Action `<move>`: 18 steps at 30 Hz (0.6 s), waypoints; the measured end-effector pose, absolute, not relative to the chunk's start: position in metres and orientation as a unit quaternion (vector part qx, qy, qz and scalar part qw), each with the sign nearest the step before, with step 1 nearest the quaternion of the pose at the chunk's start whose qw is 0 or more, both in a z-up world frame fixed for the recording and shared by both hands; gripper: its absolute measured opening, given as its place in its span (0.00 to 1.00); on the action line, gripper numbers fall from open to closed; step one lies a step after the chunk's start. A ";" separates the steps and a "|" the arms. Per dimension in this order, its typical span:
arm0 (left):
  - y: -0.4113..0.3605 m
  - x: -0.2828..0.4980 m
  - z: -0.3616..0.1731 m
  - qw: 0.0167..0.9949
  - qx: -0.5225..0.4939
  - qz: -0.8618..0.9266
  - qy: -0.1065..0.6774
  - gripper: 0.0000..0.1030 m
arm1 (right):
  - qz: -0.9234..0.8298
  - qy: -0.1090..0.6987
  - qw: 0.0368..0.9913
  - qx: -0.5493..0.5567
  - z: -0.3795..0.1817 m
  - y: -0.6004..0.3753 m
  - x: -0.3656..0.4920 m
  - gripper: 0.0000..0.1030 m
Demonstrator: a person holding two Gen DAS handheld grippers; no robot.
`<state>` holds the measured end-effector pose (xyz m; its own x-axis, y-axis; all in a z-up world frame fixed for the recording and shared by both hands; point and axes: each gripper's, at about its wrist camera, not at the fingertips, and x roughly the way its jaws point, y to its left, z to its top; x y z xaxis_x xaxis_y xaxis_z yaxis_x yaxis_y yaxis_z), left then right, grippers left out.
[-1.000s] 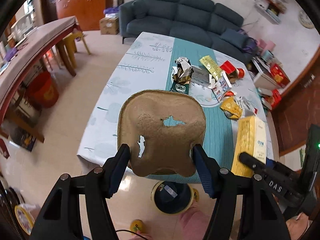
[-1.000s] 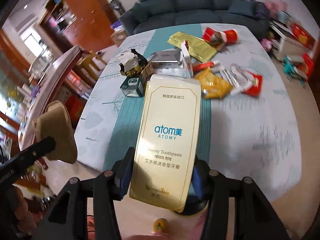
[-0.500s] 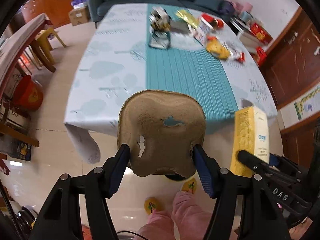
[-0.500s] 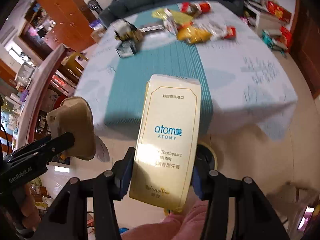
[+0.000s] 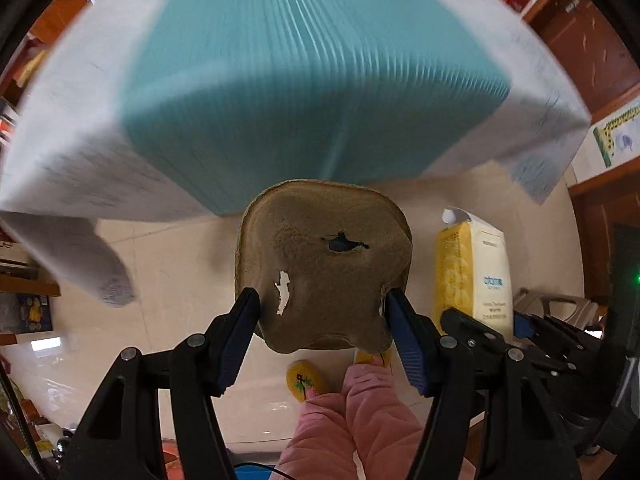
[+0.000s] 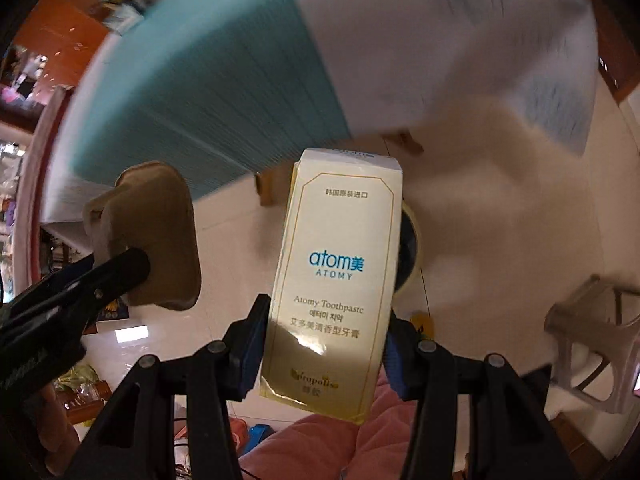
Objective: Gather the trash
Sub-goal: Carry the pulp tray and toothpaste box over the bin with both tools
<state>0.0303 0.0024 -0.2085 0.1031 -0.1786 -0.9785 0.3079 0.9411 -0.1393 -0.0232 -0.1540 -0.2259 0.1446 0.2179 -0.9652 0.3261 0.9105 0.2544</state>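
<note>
1. The worktop fills the far half of both wrist views, blurred, draped in a white cloth with a ribbed teal runner down its middle; the cloth's edge hangs over the near side.
2. The pale tiled floor lies below both grippers, which point steeply down at it.
3. A person's pink trouser legs stand at the near edge of the left wrist view, with a yellow slipper just beside them.
4. A grey plastic stool sits on the floor at the right of the right wrist view.
5. The left gripper has its fingers partway apart and pressed against both lower sides of a torn brown pulp-cardboard tray piece, which stands upright above the floor, with a hole and a rip in its face.
6. The right gripper has its fingers partway apart and clamped on the lower sides of a cream Atomy toothpaste box, held upright with its printed face to the camera.
7. A dark round bin with a yellow rim shows on the floor behind the box's right edge, mostly hidden.
8. Seen from the left wrist, the box is to the right of the tray piece, near but apart.
</note>
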 end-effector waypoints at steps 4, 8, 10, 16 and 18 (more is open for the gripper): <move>-0.017 0.031 -0.276 0.725 0.055 -0.169 0.665 0.62 | -0.044 0.669 0.710 0.216 -0.293 -0.169 -0.017 0.49; -0.034 0.035 -0.332 0.719 0.064 -0.169 0.672 0.62 | -0.040 0.675 0.704 0.216 -0.349 -0.177 -0.008 0.49; -0.041 0.038 -0.361 0.718 0.069 -0.169 0.672 0.62 | -0.038 0.679 0.701 0.214 -0.381 -0.181 -0.002 0.49; -0.046 0.045 -0.426 0.717 0.059 -0.159 0.677 0.62 | -0.020 0.681 0.697 0.224 -0.457 -0.189 0.017 0.51; -0.044 0.048 -0.447 0.709 0.038 -0.155 0.686 0.63 | -0.011 0.680 0.696 0.231 -0.477 -0.196 0.019 0.52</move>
<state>0.0475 -0.0442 -0.4473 0.0095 -0.1685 -0.9857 0.2715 0.9491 -0.1596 0.0192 -0.1956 -0.4766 0.0757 0.2994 -0.9511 0.3286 0.8931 0.3073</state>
